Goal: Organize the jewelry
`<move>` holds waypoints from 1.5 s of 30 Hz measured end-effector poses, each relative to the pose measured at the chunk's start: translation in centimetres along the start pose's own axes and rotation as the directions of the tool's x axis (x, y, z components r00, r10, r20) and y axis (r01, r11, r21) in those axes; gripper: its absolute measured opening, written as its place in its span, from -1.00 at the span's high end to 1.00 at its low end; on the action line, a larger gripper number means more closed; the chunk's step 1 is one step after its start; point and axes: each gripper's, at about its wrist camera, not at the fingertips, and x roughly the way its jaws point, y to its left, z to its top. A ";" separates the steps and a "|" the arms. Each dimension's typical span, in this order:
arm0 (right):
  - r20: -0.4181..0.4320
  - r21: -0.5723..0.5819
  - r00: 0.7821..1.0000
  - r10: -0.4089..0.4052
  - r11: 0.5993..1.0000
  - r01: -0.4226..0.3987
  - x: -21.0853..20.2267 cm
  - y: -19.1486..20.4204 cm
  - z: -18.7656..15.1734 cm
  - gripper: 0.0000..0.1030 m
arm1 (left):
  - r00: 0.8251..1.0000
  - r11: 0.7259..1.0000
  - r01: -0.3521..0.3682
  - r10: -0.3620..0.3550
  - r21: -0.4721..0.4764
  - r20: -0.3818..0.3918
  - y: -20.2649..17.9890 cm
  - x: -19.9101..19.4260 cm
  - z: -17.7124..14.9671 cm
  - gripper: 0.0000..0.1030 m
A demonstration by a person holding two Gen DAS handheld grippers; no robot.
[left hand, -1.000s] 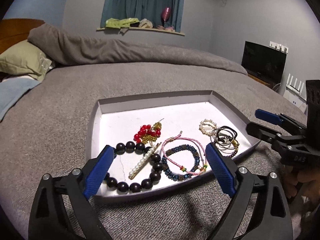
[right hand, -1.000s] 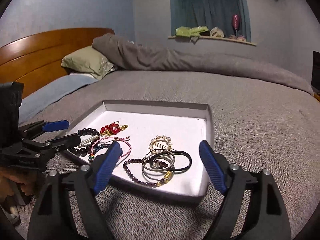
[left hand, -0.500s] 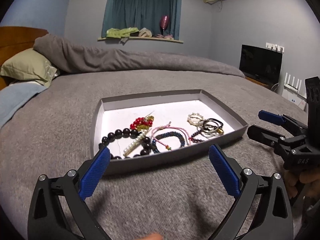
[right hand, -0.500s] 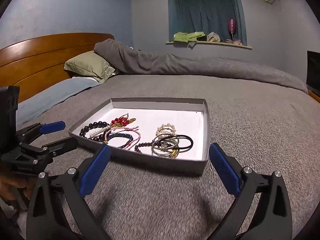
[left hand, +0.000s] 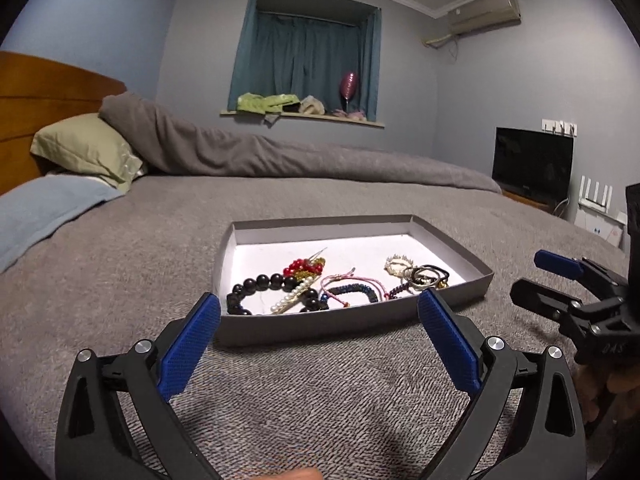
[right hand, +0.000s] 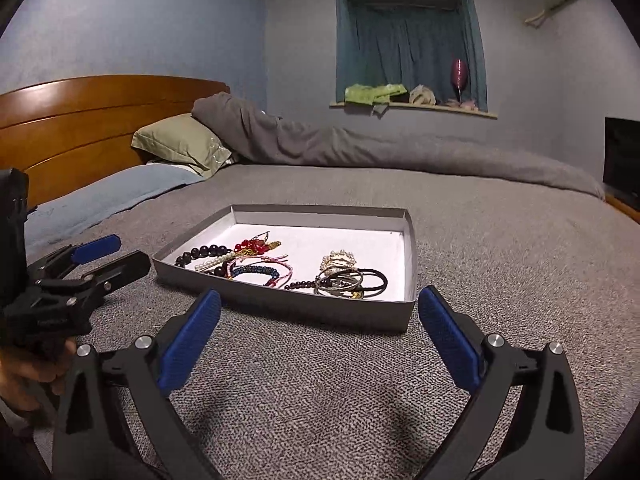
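A flat grey tray [left hand: 460,300] with a white floor sits on the grey bed cover [left hand: 320,380]. All the jewelry lies inside it, mostly toward the near side. On the left is a ring of big black beads [left hand: 260,282] with a row of small white pearls [left hand: 290,299] lying across it and red beads [left hand: 302,267] at its far edge. In the middle are a pink cord bracelet [left hand: 340,280] and a dark blue bead bracelet [left hand: 352,290]. On the right are black hair ties [right hand: 370,280] in a pile with metal rings, and a small white pearl piece [right hand: 338,258] just behind them.

The left gripper [left hand: 319,316] hangs over the cover near the tray, wide open and holding nothing. The right gripper [right hand: 319,312] is also wide open and holds nothing, near the tray's right corner.

Far off are a green pillow [right hand: 180,144], a wooden headboard [right hand: 80,120] and a window with blue curtains [left hand: 304,64].
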 end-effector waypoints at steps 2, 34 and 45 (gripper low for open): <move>0.003 -0.012 1.000 0.002 1.000 -0.002 -0.2 0.3 -0.1 -0.89 | 1.000 1.000 0.002 -0.002 0.001 -0.001 0.0 0.0 0.0 -0.90; -0.005 0.006 1.000 0.016 1.000 -0.016 -0.1 0.1 -0.4 -0.90 | 1.000 0.999 0.009 -0.009 0.031 -0.017 -0.6 0.2 -0.1 -0.90; -0.009 0.002 1.000 0.015 1.000 -0.015 0.0 0.2 -0.4 -0.90 | 1.000 0.999 0.009 -0.008 0.032 -0.018 -0.6 0.2 -0.1 -0.90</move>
